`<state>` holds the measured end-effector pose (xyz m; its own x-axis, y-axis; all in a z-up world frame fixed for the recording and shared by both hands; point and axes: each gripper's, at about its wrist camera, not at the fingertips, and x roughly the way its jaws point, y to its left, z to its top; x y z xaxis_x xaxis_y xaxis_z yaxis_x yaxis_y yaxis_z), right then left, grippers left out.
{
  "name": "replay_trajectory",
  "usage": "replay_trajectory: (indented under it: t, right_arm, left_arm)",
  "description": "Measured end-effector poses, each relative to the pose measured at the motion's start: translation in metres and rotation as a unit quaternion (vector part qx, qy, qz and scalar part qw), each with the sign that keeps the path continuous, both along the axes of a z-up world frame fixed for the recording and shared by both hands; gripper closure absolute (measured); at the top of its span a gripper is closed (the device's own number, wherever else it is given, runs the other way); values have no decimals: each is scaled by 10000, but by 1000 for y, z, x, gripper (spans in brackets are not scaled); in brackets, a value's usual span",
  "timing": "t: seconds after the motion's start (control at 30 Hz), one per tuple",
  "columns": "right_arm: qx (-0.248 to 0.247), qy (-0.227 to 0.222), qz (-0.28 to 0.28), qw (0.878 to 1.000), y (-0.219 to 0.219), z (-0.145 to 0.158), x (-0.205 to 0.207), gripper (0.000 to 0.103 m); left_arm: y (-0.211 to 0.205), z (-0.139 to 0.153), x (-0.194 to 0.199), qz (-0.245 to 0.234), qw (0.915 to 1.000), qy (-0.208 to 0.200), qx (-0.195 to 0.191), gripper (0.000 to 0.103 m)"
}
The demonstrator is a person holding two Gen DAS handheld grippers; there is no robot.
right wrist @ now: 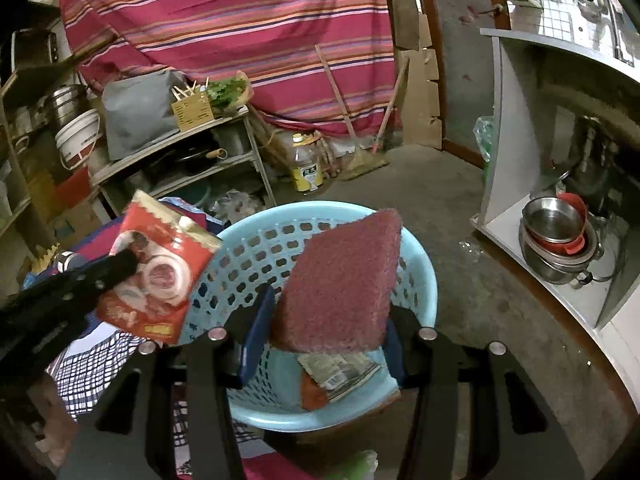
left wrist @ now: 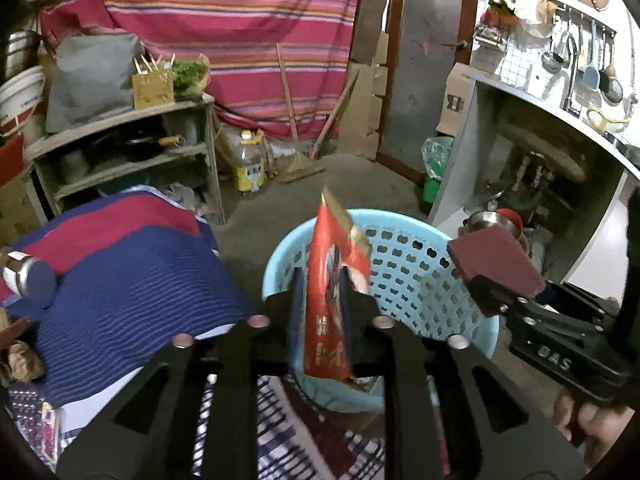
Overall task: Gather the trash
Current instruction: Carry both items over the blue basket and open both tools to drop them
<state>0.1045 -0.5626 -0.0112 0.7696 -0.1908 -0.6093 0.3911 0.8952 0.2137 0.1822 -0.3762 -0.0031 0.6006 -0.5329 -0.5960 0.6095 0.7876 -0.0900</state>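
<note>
the red snack wrapper (left wrist: pixel 326 300) is a flat foil pouch, crumpled at its torn gold top edge, printed with food pictures on the face seen from the right wrist view (right wrist: pixel 154 276). the second item is a maroon scouring pad (right wrist: pixel 340 280), a thick rectangular block with a coarse fibrous surface.

the left gripper (left wrist: pixel 322 312) is clamped on the wrapper, its fingers pressed against both flat sides, the pouch standing upright between them. the right gripper (right wrist: pixel 320 340) is clamped on the scouring pad, gripped at its lower end with the pad tilted upward and to the right. both items are held in the air above the light blue perforated basket (right wrist: pixel 240 256), the wrapper over its left rim, the pad over its middle. in the left wrist view the pad (left wrist: pixel 494 264) sits at the basket's right side (left wrist: pixel 412 280).

inside the basket, on its floor, lies a flattened printed packet (right wrist: pixel 340 372) beside a red scrap. the basket stands on a surface covered with checked cloth (right wrist: pixel 88 364). to the left lies a blue and red striped cloth (left wrist: pixel 132 280) with a jar (left wrist: pixel 28 276) on it. behind are a wooden shelf (left wrist: pixel 132 152), a yellow-labelled oil bottle (left wrist: pixel 250 168), a striped pink curtain (left wrist: pixel 224 40) and a broom. stacked steel bowls (right wrist: pixel 556 232) sit in the open cabinet at right.
</note>
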Motion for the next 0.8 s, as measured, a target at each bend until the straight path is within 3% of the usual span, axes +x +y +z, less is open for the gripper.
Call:
replay_trajectory:
  t: [0.07,0.2,0.27,0.33,0.4,0.6,0.8]
  right_arm:
    - [0,12,-2,10000,-1,-2,0,53]
    - [-15,58,3,10000,-1,-5,3,53]
    - [-15,105,34,9999,2,-9,6,53]
    - [-16,136,70,9999,5,-13,8,53]
    - [-10,152,107,9998,9,-16,11,53]
    - [-139,163,250,9995,28,-18,27,53]
    - [-295,166,307,9990,39,-18,41,53]
  left_arm:
    - [-3,-3,6,33,10000,13,38,75]
    - [-1,-2,12,280,9996,-69,72,44]
    - [6,1,12,373,9992,-102,20,38]
    - [17,4,11,518,9985,-178,42,20]
    - [31,6,7,688,9971,-317,78,14]
    - [74,10,5,1001,9945,-311,6,6]
    - [111,18,0,1356,9899,-411,16,6]
